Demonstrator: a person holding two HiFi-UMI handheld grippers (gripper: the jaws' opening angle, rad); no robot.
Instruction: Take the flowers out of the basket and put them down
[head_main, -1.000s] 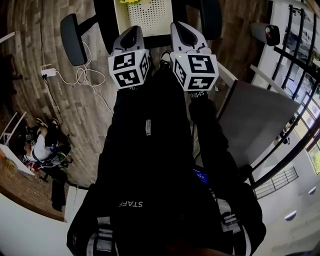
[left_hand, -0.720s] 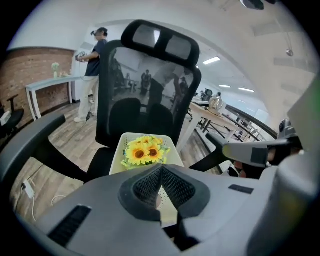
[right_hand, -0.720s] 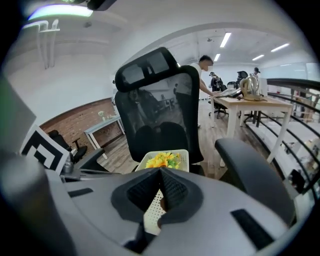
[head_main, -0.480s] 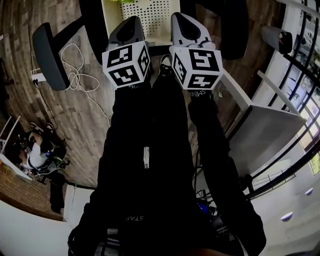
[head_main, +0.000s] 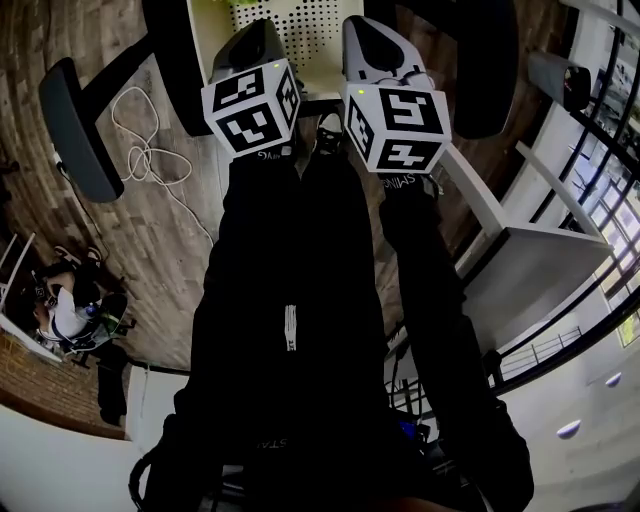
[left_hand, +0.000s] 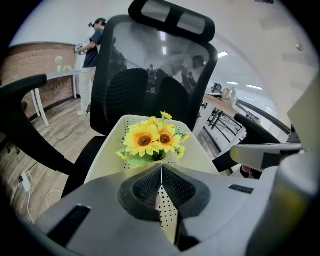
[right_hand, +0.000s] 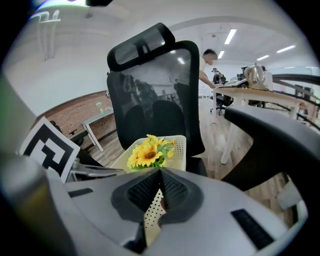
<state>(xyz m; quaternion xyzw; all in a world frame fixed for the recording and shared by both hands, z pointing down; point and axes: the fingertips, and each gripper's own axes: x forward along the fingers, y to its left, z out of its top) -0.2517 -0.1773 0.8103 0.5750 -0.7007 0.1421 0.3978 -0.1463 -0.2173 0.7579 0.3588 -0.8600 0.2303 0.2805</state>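
Left gripper (left_hand: 161, 172) and right gripper (right_hand: 160, 176) moved nearer the white perforated plastic basket (left_hand: 197, 157). Both are clenched and empty. Yellow sunflowers (left_hand: 149, 141) untouched, so this looks like approach only.

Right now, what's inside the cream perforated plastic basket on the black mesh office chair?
A bunch of yellow sunflowers with green leaves, upright in the basket. Their stems are hidden under the leaves; the basket's near end is covered by the shut left gripper.
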